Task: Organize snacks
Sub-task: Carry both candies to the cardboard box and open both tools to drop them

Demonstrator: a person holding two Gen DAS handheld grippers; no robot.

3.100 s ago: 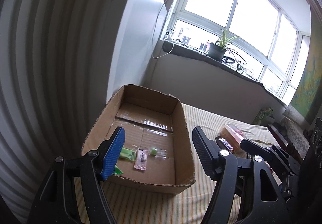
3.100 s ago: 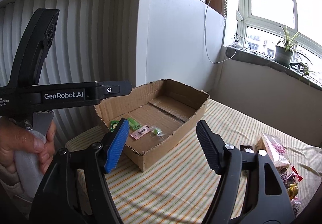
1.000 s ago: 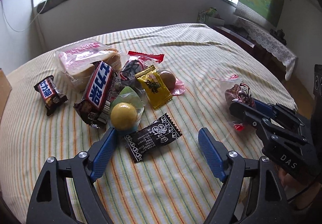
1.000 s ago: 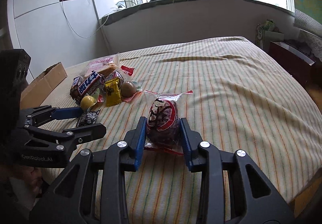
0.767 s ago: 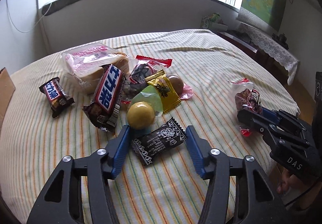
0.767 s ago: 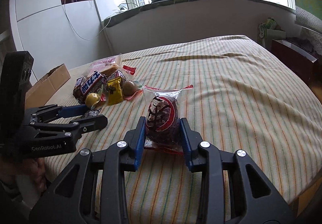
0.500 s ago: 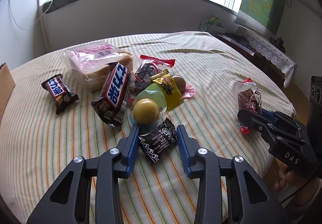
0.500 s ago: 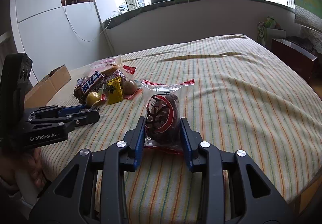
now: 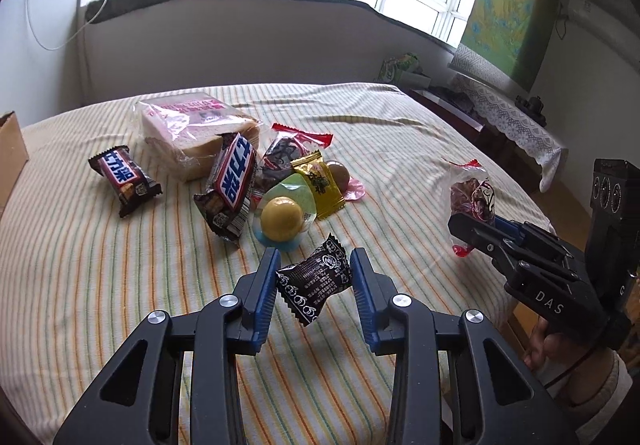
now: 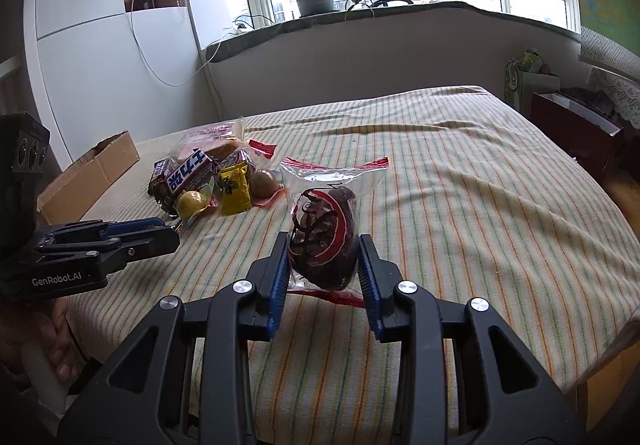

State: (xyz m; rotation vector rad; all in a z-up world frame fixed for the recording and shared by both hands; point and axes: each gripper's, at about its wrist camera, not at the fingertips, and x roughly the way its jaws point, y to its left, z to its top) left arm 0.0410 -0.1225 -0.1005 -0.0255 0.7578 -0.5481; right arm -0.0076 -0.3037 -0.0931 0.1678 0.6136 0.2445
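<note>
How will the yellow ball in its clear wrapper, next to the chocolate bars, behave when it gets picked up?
The yellow ball looks round and smooth, so it could roll or squirt out of the jaws. Its loose clear wrapper probably slips and crinkles. It leans against a chocolate bar, which may shift.

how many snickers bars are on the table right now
2. A small bar lies alone left of the snack pile; a larger bar leans on the bagged bread at the pile's left edge. More could be hidden under the pile.

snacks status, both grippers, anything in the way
Left gripper shut on black candy packet. Right gripper shut on clear snack bag. Cardboard box beyond the pile, path open.
</note>
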